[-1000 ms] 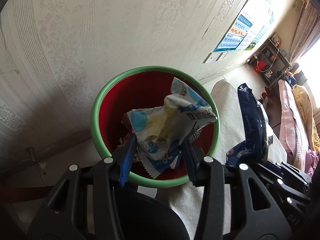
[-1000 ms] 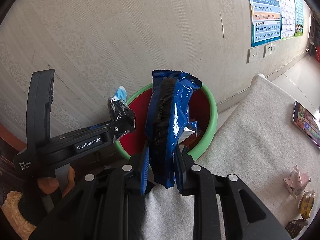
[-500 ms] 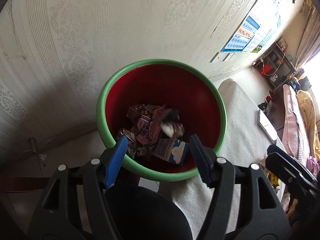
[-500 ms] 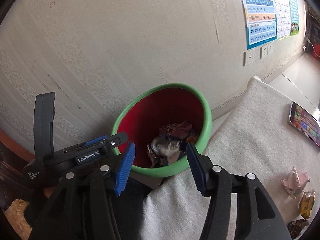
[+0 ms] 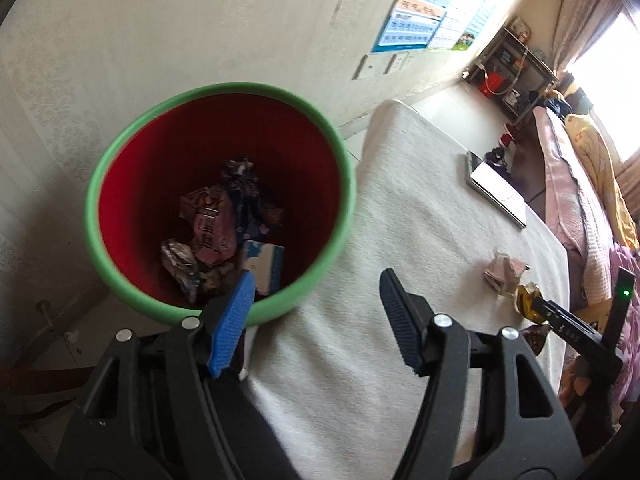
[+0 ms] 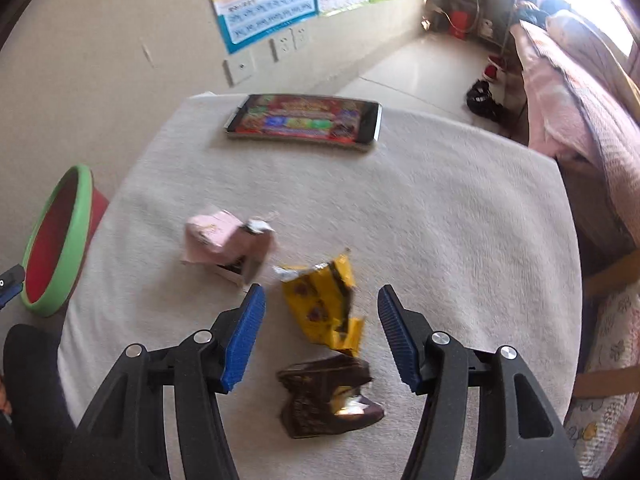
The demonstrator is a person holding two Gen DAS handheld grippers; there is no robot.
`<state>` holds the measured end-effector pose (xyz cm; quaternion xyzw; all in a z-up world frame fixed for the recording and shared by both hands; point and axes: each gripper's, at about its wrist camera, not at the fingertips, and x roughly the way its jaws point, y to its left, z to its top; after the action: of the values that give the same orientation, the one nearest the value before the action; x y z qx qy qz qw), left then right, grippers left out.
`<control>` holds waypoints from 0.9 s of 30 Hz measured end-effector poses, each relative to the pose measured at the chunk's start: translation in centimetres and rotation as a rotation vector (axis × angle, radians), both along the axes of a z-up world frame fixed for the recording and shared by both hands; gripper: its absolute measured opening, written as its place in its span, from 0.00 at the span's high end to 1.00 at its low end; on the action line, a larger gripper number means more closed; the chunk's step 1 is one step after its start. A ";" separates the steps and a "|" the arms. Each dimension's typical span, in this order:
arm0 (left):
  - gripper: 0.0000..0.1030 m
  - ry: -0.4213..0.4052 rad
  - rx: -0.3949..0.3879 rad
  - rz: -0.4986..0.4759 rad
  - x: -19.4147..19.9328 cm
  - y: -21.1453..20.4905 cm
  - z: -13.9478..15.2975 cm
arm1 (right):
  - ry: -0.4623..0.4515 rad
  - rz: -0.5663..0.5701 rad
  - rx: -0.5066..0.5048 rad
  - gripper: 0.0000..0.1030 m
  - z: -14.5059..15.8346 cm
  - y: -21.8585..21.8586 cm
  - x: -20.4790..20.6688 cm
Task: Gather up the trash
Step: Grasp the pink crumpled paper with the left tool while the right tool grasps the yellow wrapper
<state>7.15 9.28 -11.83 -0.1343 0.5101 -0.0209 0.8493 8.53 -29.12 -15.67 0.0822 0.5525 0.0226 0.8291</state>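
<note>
My left finger (image 5: 234, 322) covers the bin's (image 5: 120, 148) near rim at lower centre. Wrappers (image 5: 208, 232) in the bin overlap; their print is unreadable. In my right view, the bin (image 6: 76, 216) is seen edge-on at the left, contents hidden. The brown wrapper (image 6: 324, 392) is motion-blurred. Poster text (image 6: 264, 0) at top is illegible.

Left gripper (image 5: 316, 316) with jaws apart and empty, over the edge of a green-rimmed red bin (image 5: 340, 152) that held crumpled wrappers (image 5: 212, 228), white cloth-covered table (image 5: 416, 216) beside it
</note>
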 end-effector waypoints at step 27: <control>0.41 0.104 0.067 -0.434 6.3 -23.3 -5.9 | -0.100 -0.131 0.196 0.87 1.3 -5.0 -6.2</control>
<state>13.47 -14.06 -17.77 0.0058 0.5706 -0.1792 0.8014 2.32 -34.08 -14.39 0.1975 0.4992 0.0266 0.8433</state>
